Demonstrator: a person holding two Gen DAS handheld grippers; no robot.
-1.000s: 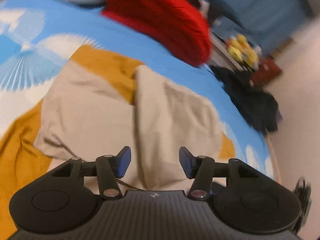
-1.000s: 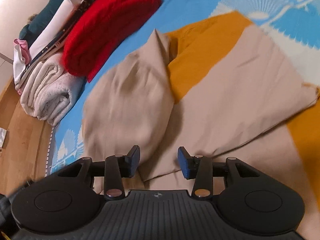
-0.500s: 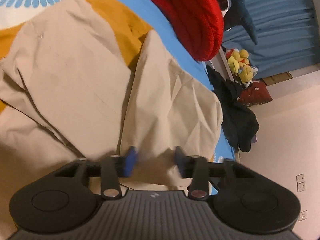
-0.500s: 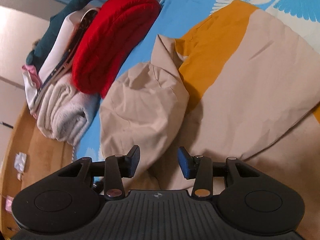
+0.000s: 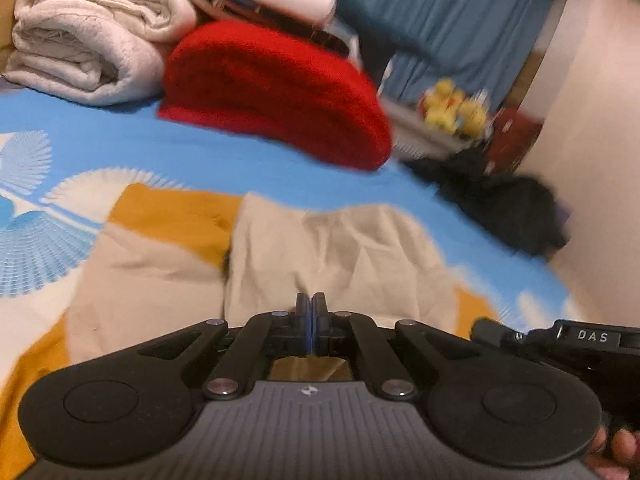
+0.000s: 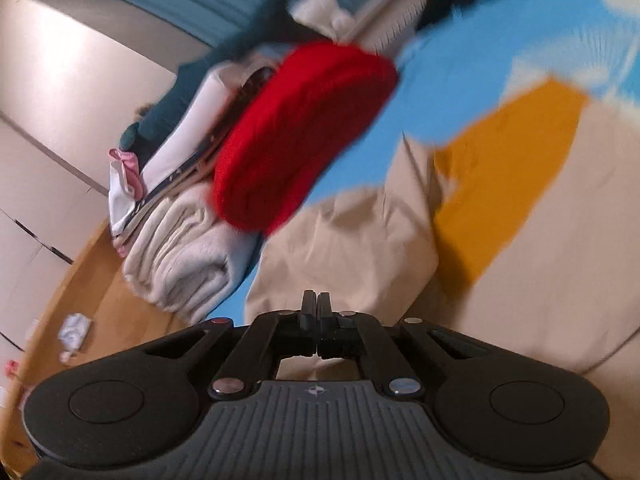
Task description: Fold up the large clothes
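Tools both open a second ago: left tool (image 5: 311,312) and right tool (image 6: 316,310) now fully closed above beige garment (image 5: 340,256).

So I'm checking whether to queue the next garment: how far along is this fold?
Early. The beige and mustard garment has one beige flap laid over, but lies wrinkled on the blue bedsheet. In hand: left gripper and right gripper are both shut at its near edge; whether they pinch cloth is hidden. Left: remaining folds, squaring up.
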